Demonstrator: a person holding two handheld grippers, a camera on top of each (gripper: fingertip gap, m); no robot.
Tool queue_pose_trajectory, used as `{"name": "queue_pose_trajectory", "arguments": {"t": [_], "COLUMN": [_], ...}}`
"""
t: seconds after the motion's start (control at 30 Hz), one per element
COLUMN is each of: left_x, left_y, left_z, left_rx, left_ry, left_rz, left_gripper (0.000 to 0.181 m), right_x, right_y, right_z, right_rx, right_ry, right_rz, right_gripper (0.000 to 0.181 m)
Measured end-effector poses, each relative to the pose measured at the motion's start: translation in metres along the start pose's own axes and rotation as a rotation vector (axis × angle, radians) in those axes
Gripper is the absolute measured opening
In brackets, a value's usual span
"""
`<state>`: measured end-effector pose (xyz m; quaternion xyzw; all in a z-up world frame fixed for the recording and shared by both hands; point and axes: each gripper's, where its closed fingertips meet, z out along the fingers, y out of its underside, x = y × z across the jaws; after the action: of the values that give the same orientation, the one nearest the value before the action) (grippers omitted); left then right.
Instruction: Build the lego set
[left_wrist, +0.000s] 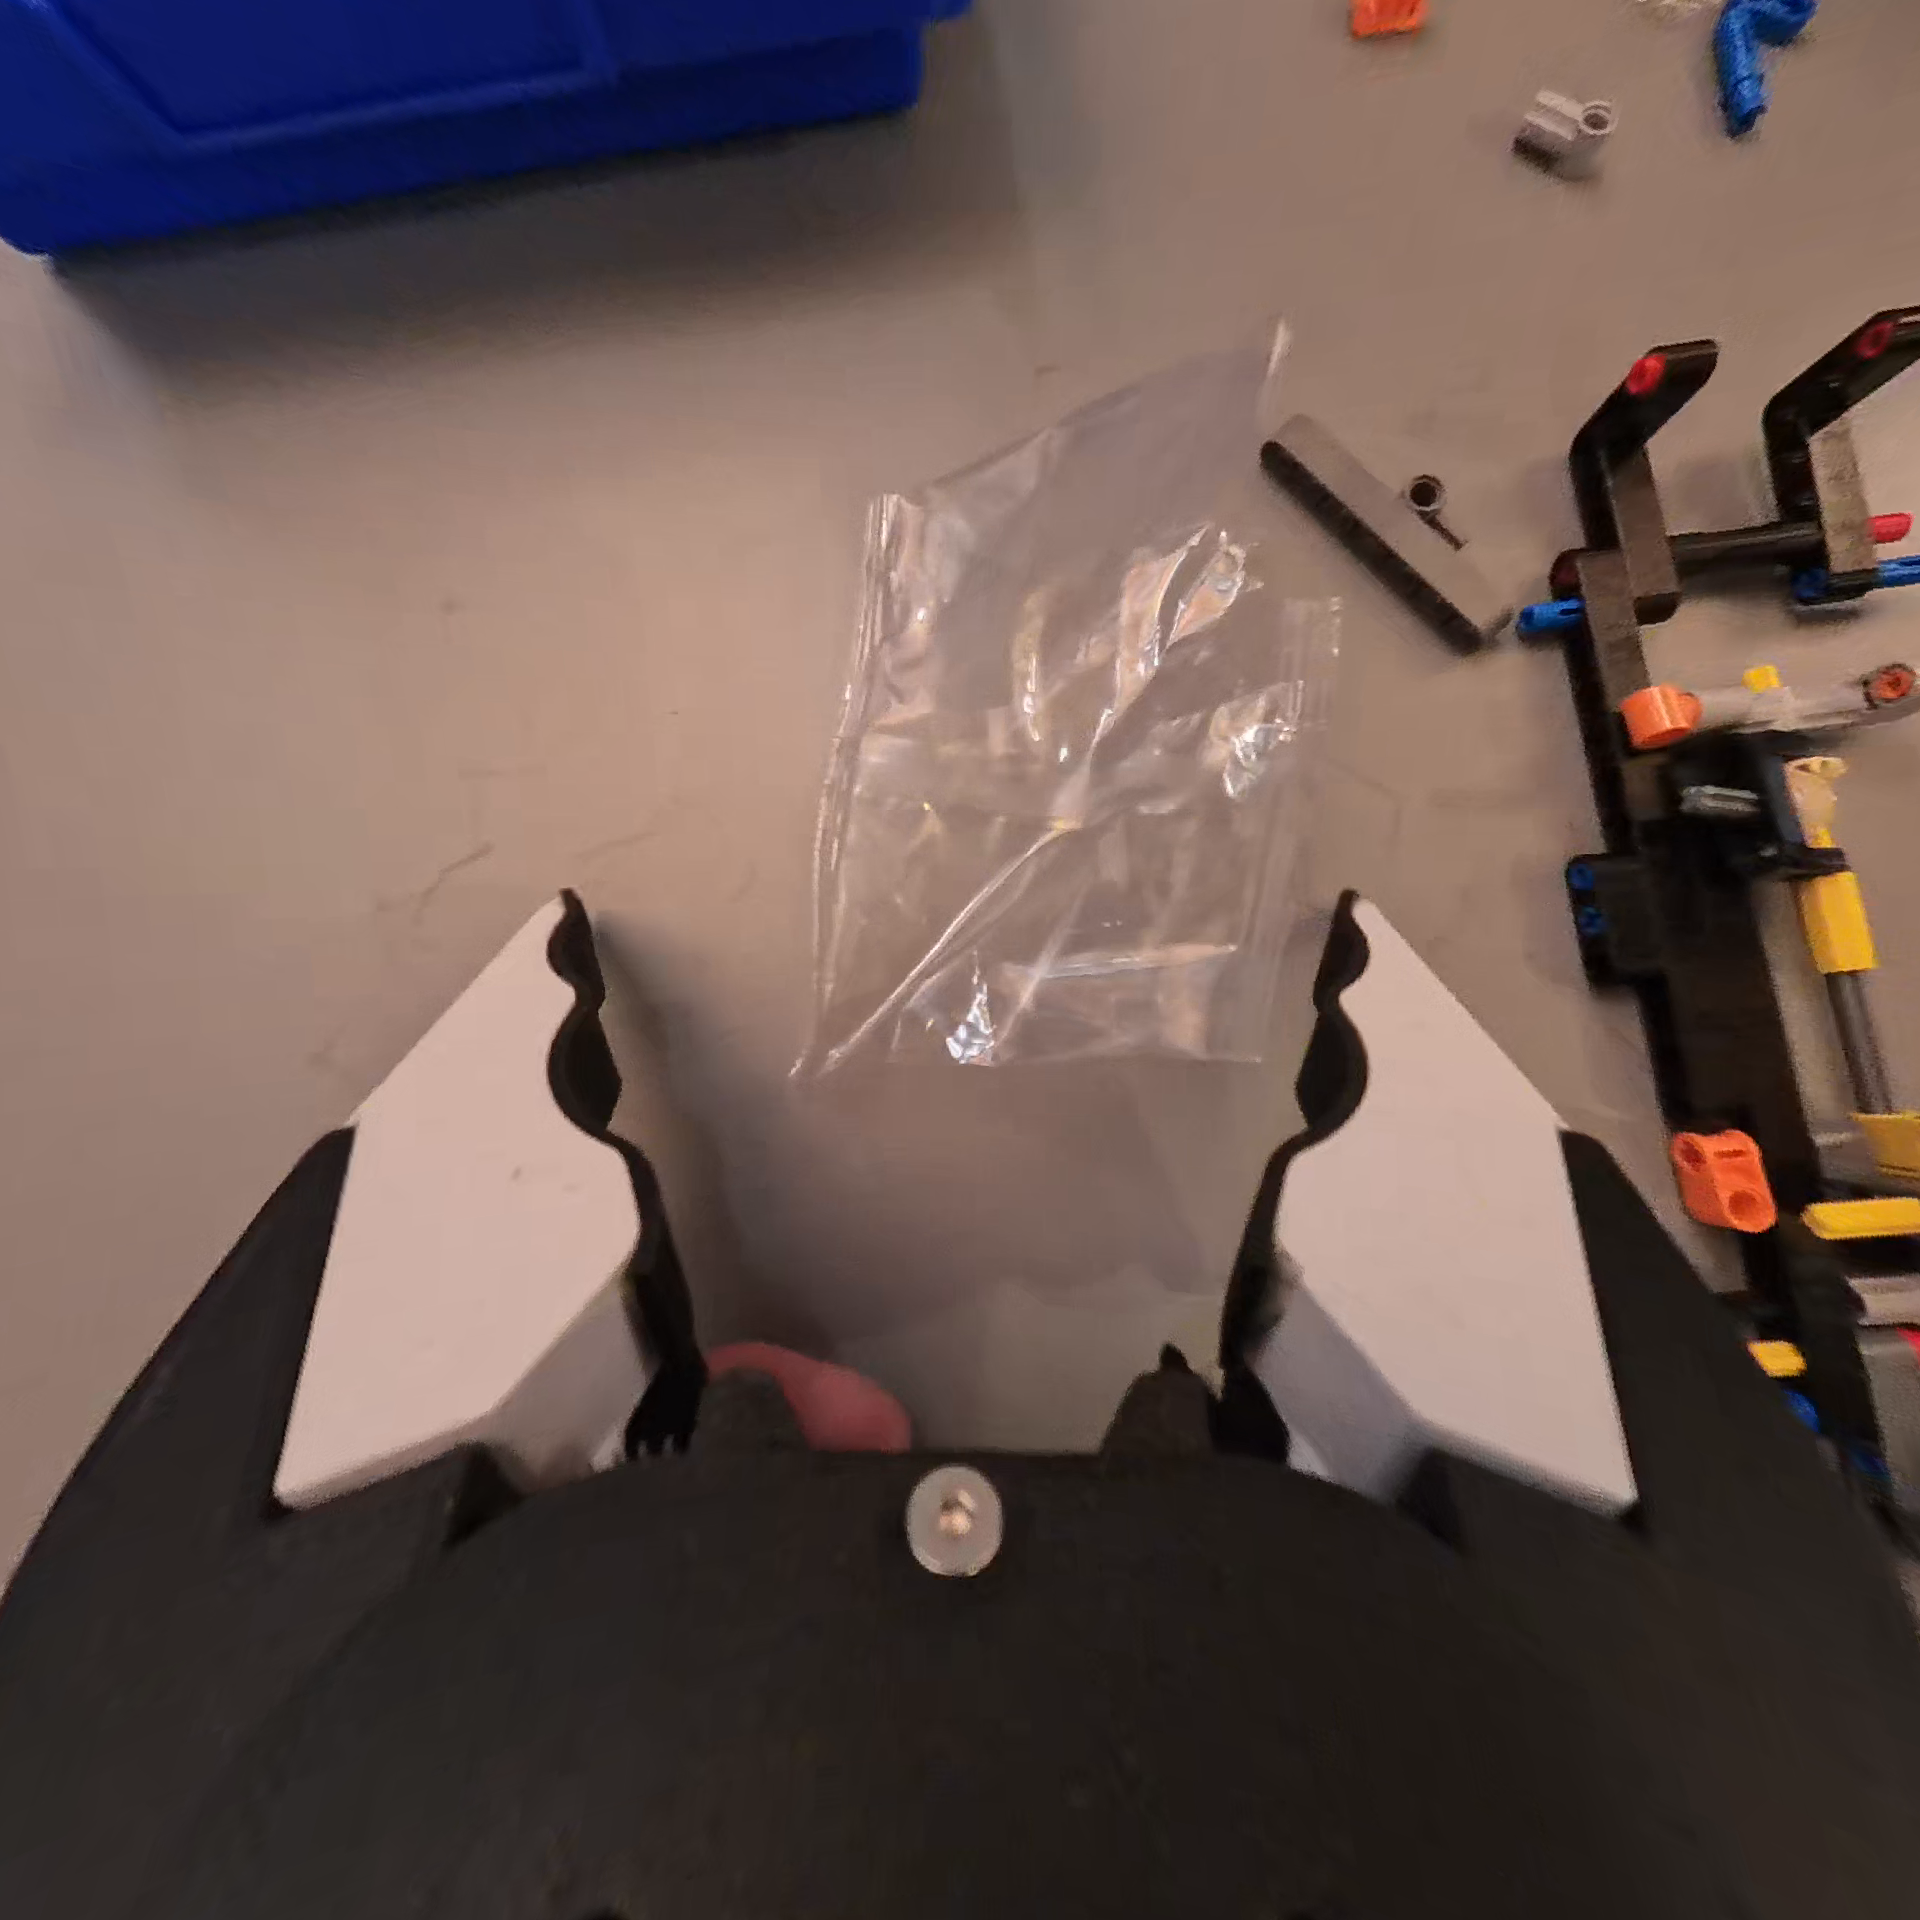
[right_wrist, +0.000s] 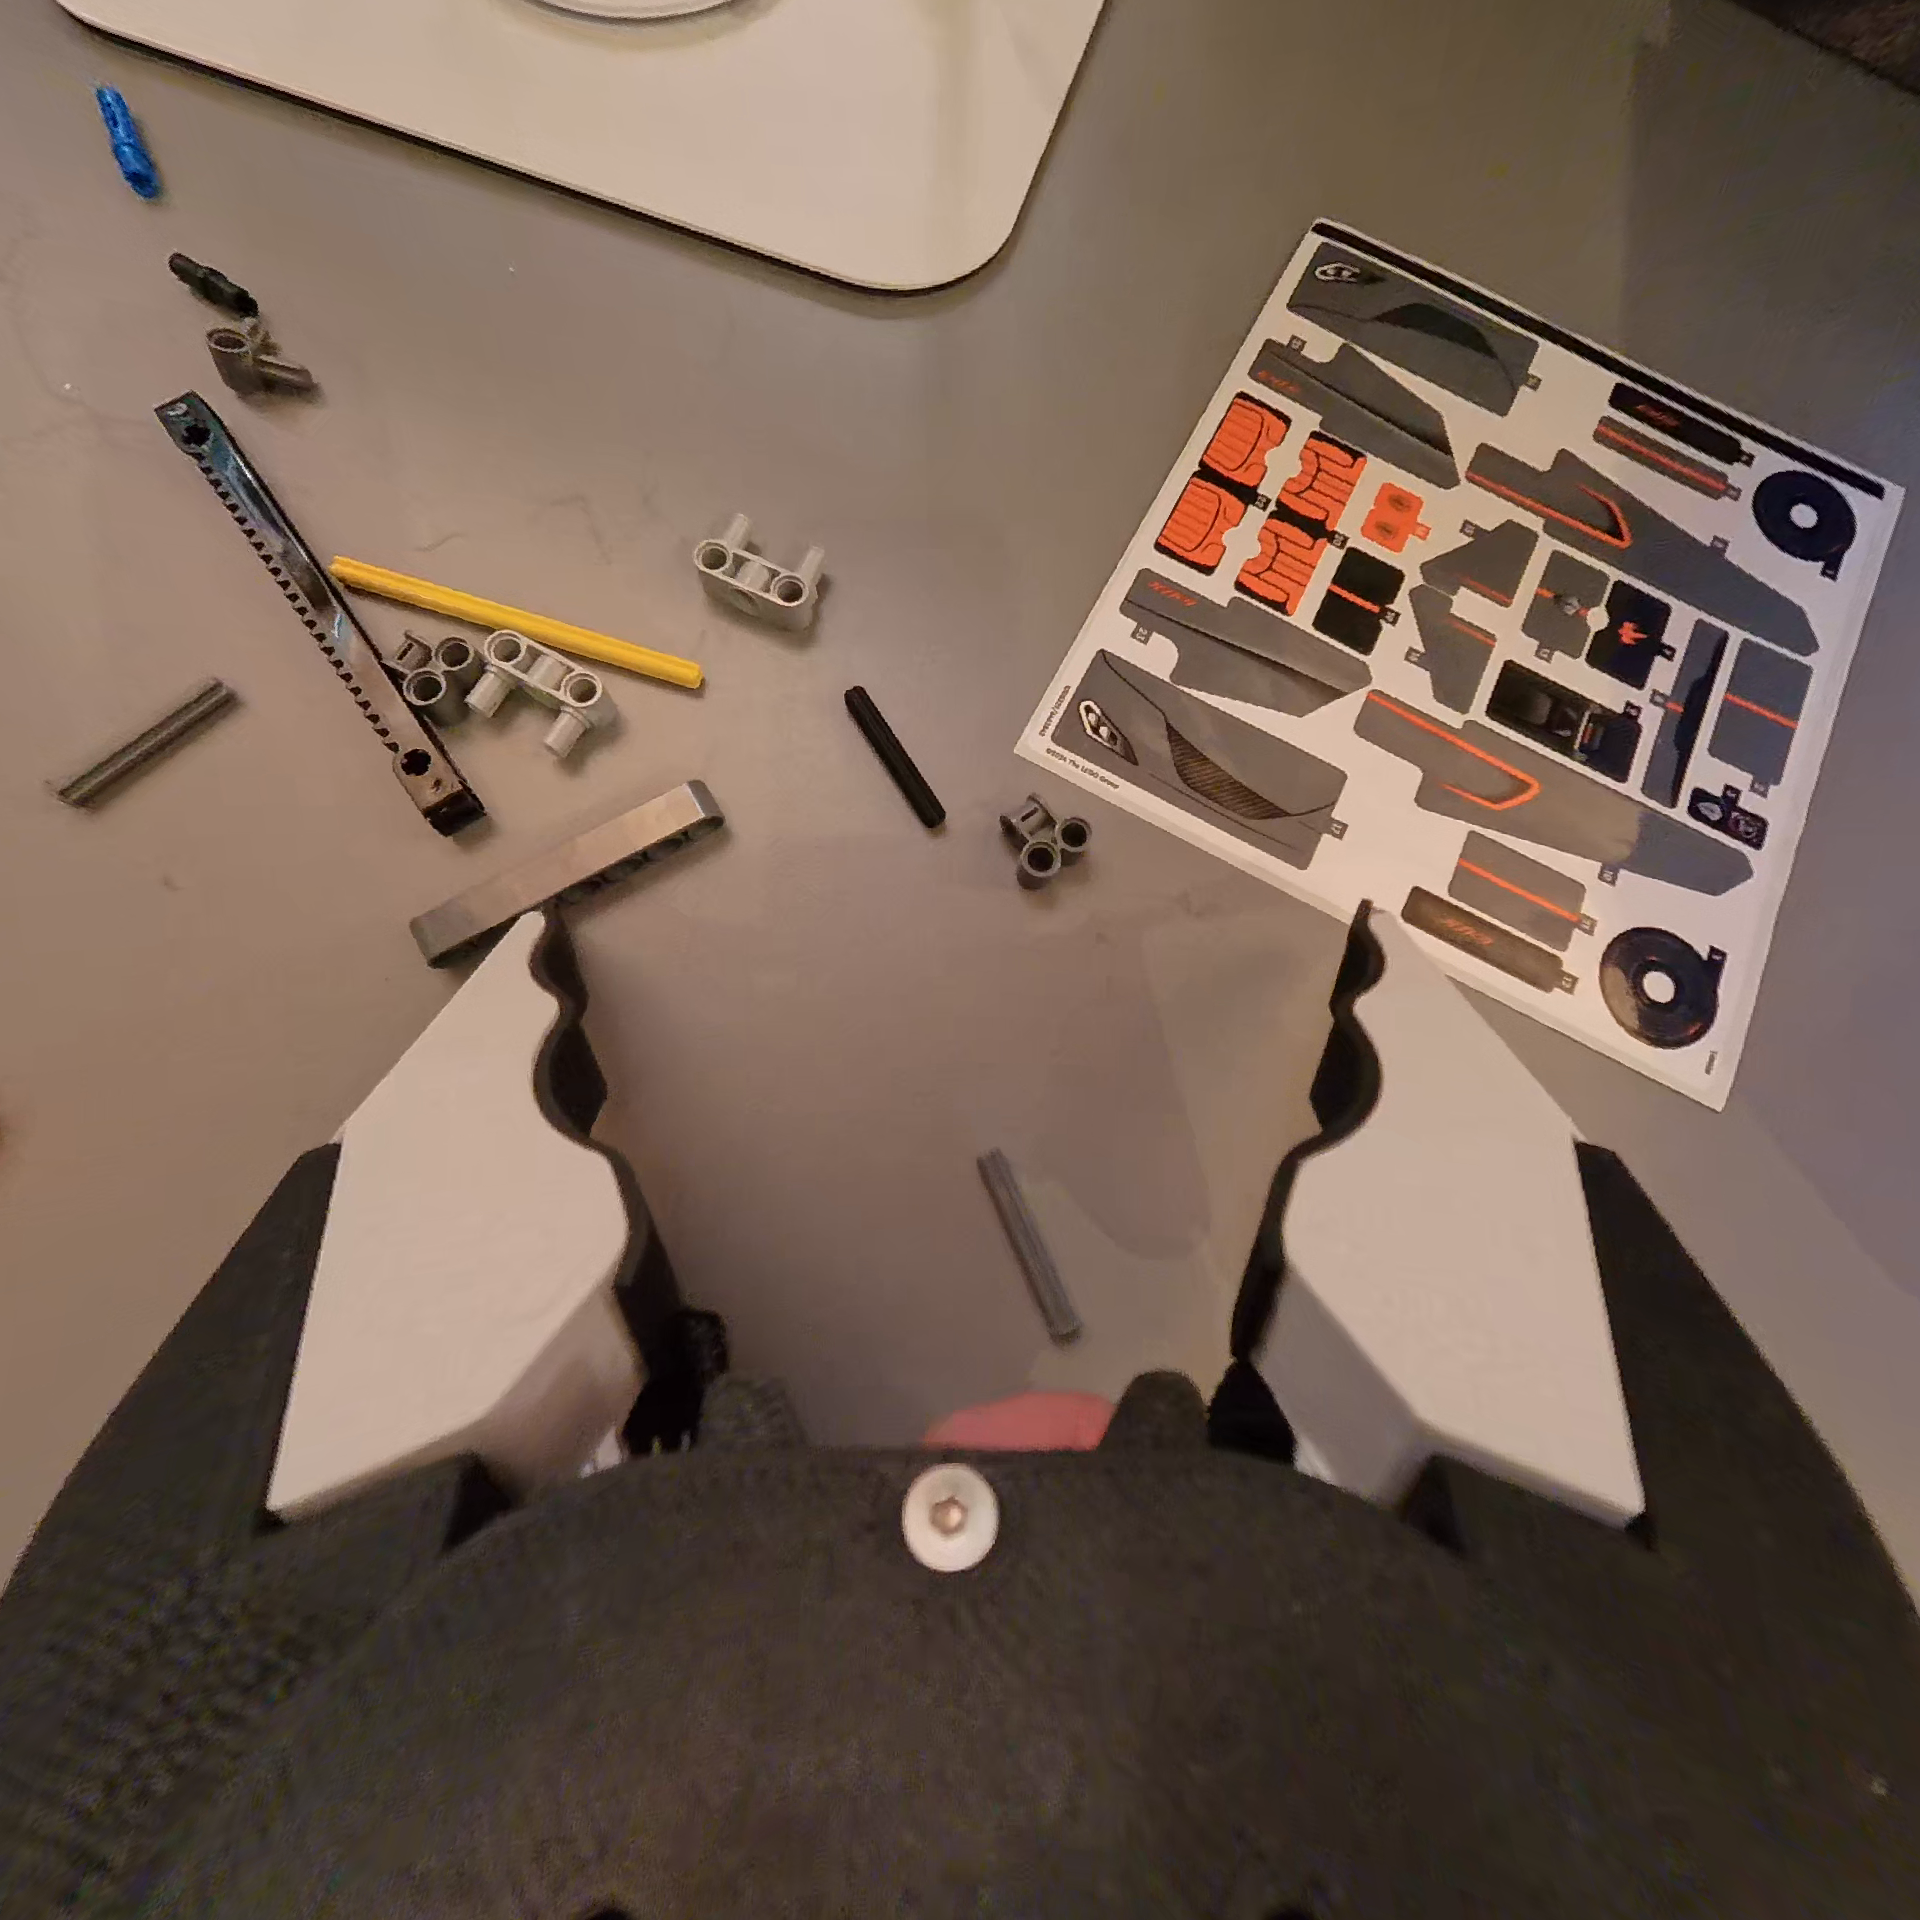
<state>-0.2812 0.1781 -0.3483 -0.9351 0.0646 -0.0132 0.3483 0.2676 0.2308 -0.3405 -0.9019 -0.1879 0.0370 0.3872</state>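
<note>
While both grippers, left gripper (left_wrist: 961, 909) and right gripper (right_wrist: 956, 920), hang wide and empty, the half-built lego set (left_wrist: 1704, 831) lies right; maybe grab the short grey rod (right_wrist: 1029, 1245) slowly, by its middle.

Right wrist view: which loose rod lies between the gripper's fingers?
The short grey axle; the yellow and black rods lie beyond the fingertips.

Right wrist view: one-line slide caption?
Open right tongs hover over loose parts, a grey axle between their fingers, sticker sheet beside.

bag (left_wrist: 1060, 790) left of assembly (left_wrist: 1714, 935)
</note>
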Motion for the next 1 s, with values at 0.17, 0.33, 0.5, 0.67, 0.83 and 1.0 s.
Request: {"name": "queue_pose_trajectory", "arguments": {"t": [0.17, 0.33, 0.5, 0.67, 0.83, 1.0], "left_x": [0.001, 0.008, 0.0, -0.005, -0.001, 0.001], "left_y": [0.0, 0.001, 0.004, 0.007, 0.013, 0.009], "left_z": [-0.002, 0.0, -0.002, -0.004, -0.005, -0.006], "left_rx": [0.011, -0.007, -0.005, -0.022, -0.044, -0.021], "left_ry": [-0.021, -0.013, -0.056, -0.071, -0.053, -0.056], "left_rz": [-0.012, 0.003, -0.017, -0.052, -0.085, -0.034], "left_gripper": [0.131, 0.143, 0.148, 0.147, 0.148, 0.144], "right_x": [-0.002, -0.007, -0.004, -0.001, 0.0, 0.003], "right_y": [-0.002, 0.0, 0.001, 0.0, 0.001, 0.002], "right_z": [0.0, 0.001, 0.003, 0.004, 0.003, 0.003], "right_rx": [0.005, -0.008, -0.019, -0.018, -0.021, -0.023], "right_ry": [-0.002, -0.057, -0.066, -0.054, -0.059, -0.058], "right_rz": [0.004, 0.017, 0.041, 0.055, 0.052, 0.054], "right_gripper": [0.131, 0.121, 0.121, 0.119, 0.12, 0.122]}}
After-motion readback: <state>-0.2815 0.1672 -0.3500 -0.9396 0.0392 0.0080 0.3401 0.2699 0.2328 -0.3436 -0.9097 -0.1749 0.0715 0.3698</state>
